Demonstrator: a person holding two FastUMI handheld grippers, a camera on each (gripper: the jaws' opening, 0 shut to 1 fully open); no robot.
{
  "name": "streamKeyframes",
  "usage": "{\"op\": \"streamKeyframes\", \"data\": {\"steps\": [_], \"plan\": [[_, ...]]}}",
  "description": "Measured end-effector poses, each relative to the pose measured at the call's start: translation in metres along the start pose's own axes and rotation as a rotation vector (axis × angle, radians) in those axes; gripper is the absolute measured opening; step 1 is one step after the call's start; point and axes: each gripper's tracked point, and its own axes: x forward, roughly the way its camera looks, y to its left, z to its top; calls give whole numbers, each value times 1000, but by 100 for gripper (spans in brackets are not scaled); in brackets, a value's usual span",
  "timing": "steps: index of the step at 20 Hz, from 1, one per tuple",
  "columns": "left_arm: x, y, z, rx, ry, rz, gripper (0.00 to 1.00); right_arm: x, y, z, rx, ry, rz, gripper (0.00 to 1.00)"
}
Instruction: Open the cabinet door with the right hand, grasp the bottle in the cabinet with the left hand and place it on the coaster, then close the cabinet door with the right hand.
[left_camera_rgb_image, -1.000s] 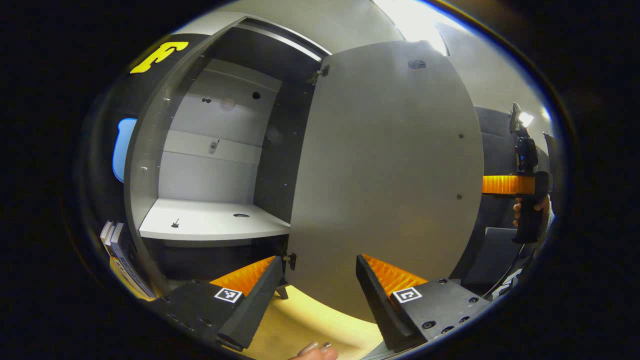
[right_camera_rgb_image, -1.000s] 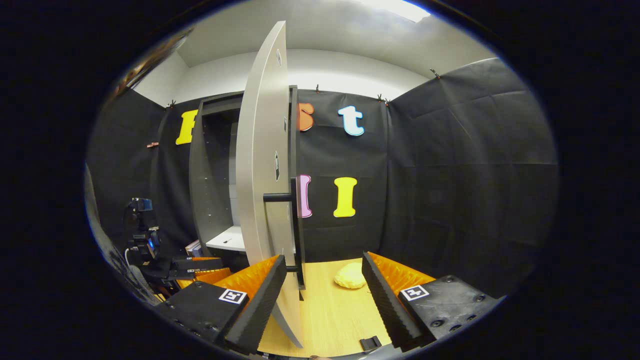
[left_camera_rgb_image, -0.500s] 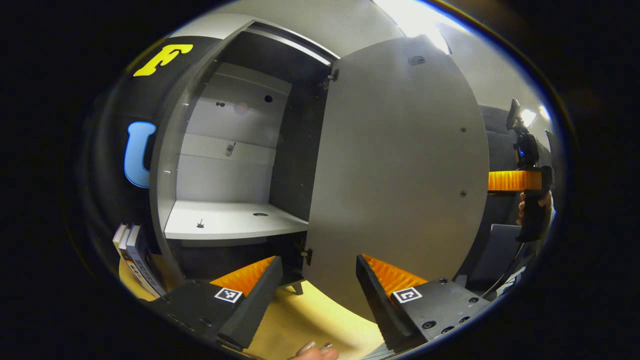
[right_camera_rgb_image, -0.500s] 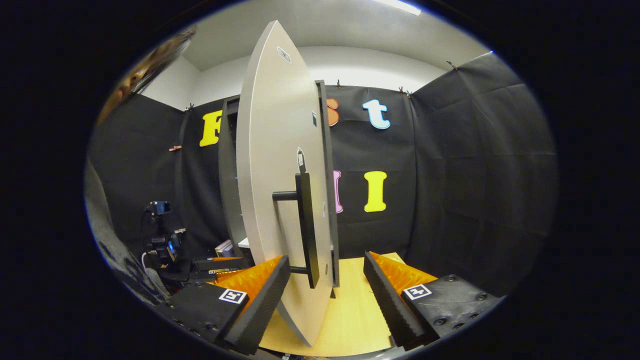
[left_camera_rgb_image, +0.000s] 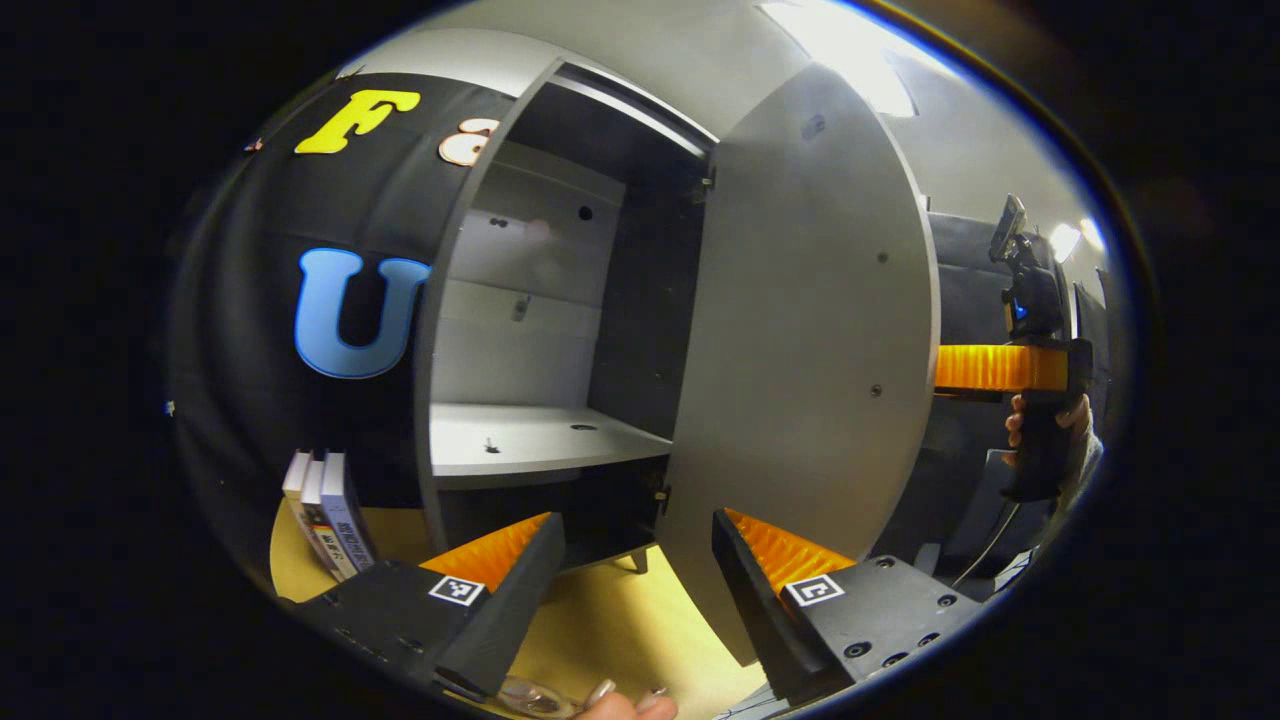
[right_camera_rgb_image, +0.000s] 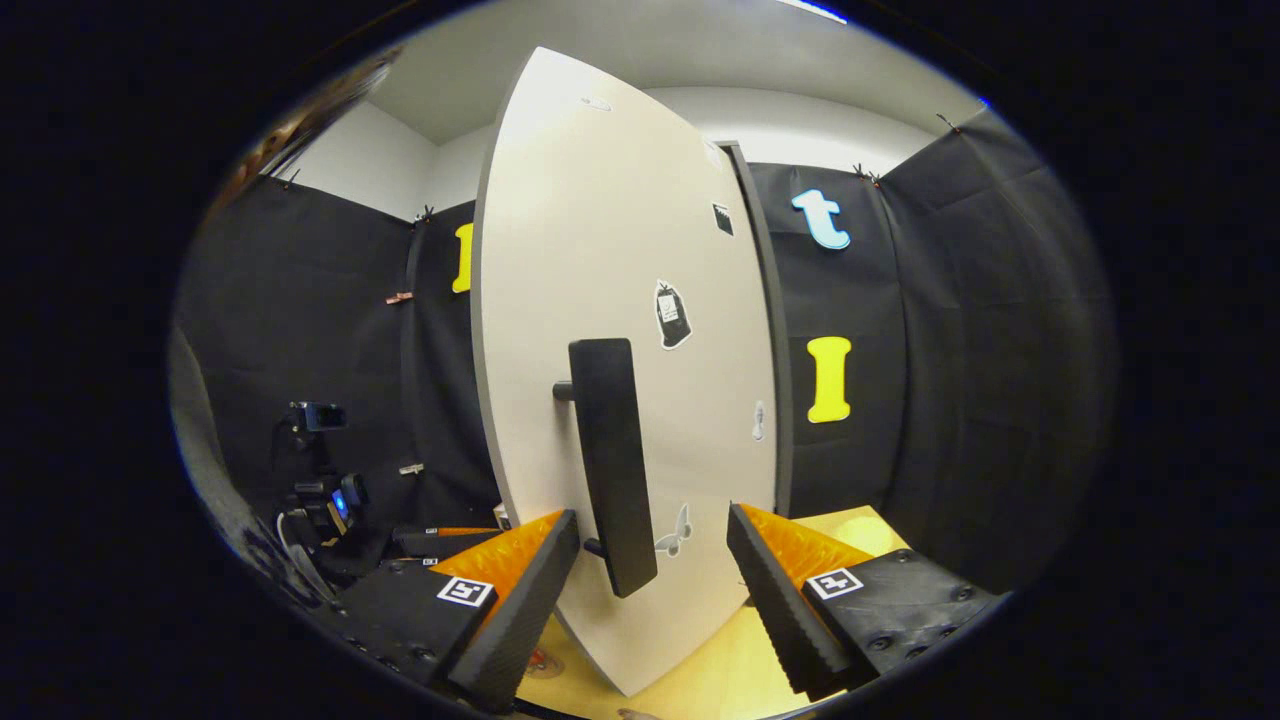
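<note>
The grey cabinet door (left_camera_rgb_image: 800, 350) stands partly open, and the white shelf (left_camera_rgb_image: 530, 440) inside carries no bottle. In the right gripper view the door's pale front (right_camera_rgb_image: 620, 250) faces me, its black bar handle (right_camera_rgb_image: 610, 460) hanging just ahead of my open right gripper (right_camera_rgb_image: 650, 590), closer to the left finger. My left gripper (left_camera_rgb_image: 635, 590) is open and holds nothing, low in front of the cabinet. A small clear glassy thing (left_camera_rgb_image: 530, 697) lies at the bottom edge beside a fingertip; I cannot tell what it is. The right gripper's orange finger (left_camera_rgb_image: 1000, 368) pokes out behind the door edge.
Several books (left_camera_rgb_image: 325, 510) lean left of the cabinet on the wooden table (left_camera_rgb_image: 600, 620). A hand (left_camera_rgb_image: 1040, 420) holds the right gripper's grip. The left gripper (right_camera_rgb_image: 430, 540) and its camera rig (right_camera_rgb_image: 320, 480) sit low at left in the right gripper view.
The door has swung toward the cabinet, narrowing the opening, and its front now faces the right gripper. The left gripper view has shifted, showing more wall left of the cabinet.
</note>
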Motion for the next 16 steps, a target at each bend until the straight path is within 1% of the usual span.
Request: {"op": "streamKeyframes", "data": {"steps": [2,4,6,7,8,10,12,14,15,16], "plan": [[-15,12,7,-4,-9,30,93,16,20,-6,22,6,45,98],[-28,19,13,-11,-18,56,93,23,32,-10,25,17,84,98],[-37,23,18,-17,-29,75,93,24,35,-12,14,33,111,98],[-39,24,19,-13,-30,89,93,24,34,-11,12,34,126,100],[-41,27,19,-5,-32,108,93,23,33,-10,14,35,146,98],[-42,26,24,16,-46,158,93,25,23,-7,6,27,166,98],[-40,25,24,22,-65,228,93,30,-5,-5,-46,12,133,98],[-41,19,21,15,-83,307,94,38,-26,-12,-83,10,107,98],[-39,11,19,8,-90,344,89,40,-34,-14,-86,2,109,98],[-36,4,19,4,-99,372,93,40,-39,-14,-86,-15,110,98]]}}
